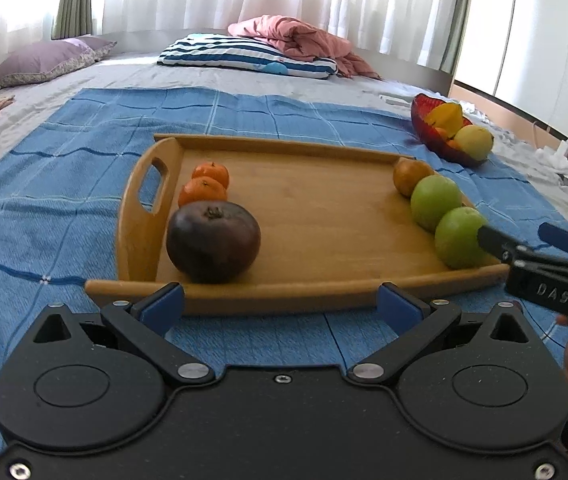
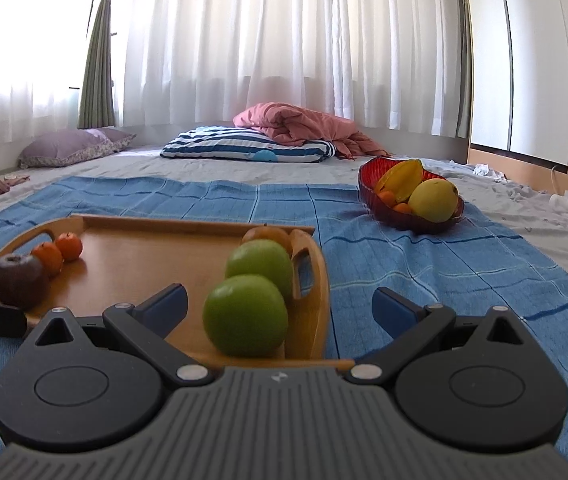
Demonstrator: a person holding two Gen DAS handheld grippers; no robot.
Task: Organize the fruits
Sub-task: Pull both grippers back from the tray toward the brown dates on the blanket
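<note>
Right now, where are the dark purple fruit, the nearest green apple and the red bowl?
dark purple fruit [image 1: 213, 241]: left wrist view, middle of its skin.
nearest green apple [image 2: 245, 315]: right wrist view, centre of its front.
red bowl [image 2: 368, 184]: right wrist view, its left inner wall.

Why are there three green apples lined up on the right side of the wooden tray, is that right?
Not quite: there are two round green apples, the near one and the one behind it, on the right side of the wooden tray. The third fruit in that line is a brownish-orange round one. The left wrist view shows the row best.
</note>
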